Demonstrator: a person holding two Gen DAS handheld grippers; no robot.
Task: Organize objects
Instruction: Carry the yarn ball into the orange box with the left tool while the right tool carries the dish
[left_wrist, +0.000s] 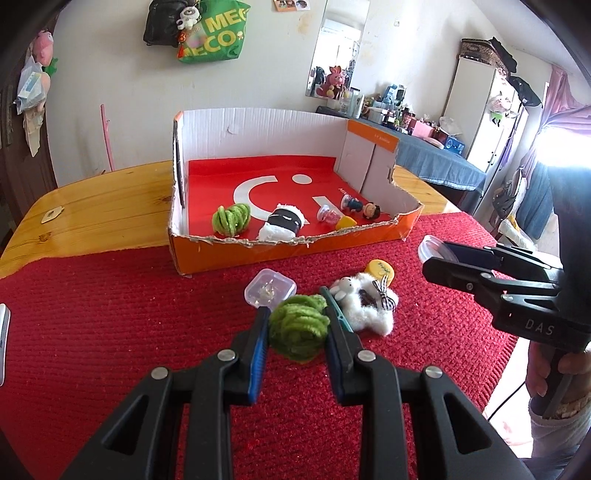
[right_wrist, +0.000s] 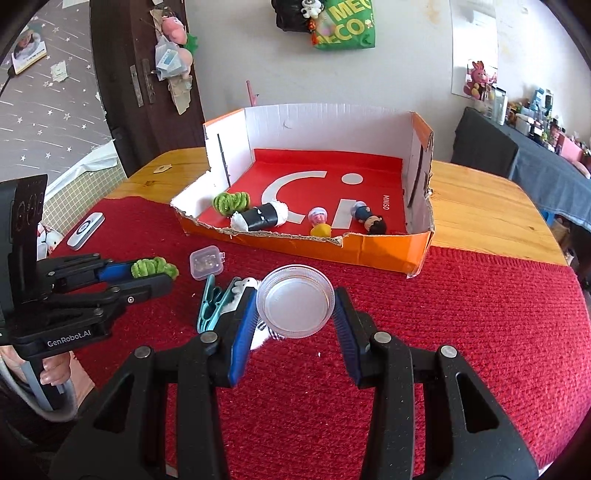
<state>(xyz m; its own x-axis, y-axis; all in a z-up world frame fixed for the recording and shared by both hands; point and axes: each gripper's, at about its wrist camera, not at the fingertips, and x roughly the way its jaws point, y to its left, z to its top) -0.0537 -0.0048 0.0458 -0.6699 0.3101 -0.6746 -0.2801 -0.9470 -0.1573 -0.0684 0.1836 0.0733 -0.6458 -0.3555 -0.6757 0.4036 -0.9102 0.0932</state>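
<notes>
The task looks about half done. Inside the cardboard box (left_wrist: 373, 151), which stands ahead of both tongs on the counter (left_wrist: 103, 206), five or six small things already lie near its torn front wall: a green yarn ball (left_wrist: 231, 218), a black and white plush roll (left_wrist: 282, 221), a pink toy, a yellow piece and two little figures (right_wrist: 369, 218).

The left tongs (left_wrist: 297, 328) are clamped on a second green yarn bundle (left_wrist: 298, 326), held clear above the red cloth (left_wrist: 110, 332). The right tongs (right_wrist: 295, 306) are clamped on a clear round lid (right_wrist: 295, 301), its rim pressed between the two blue pads. Both things probably go next into the box.

What is left on the cloth: a small clear square case (left_wrist: 270, 291) just ahead of the left tongs, a white plush sheep (left_wrist: 365, 302) to their right, a teal clip (right_wrist: 208, 302) beside the sheep, and a yellow round thing (left_wrist: 382, 270) behind it.
</notes>
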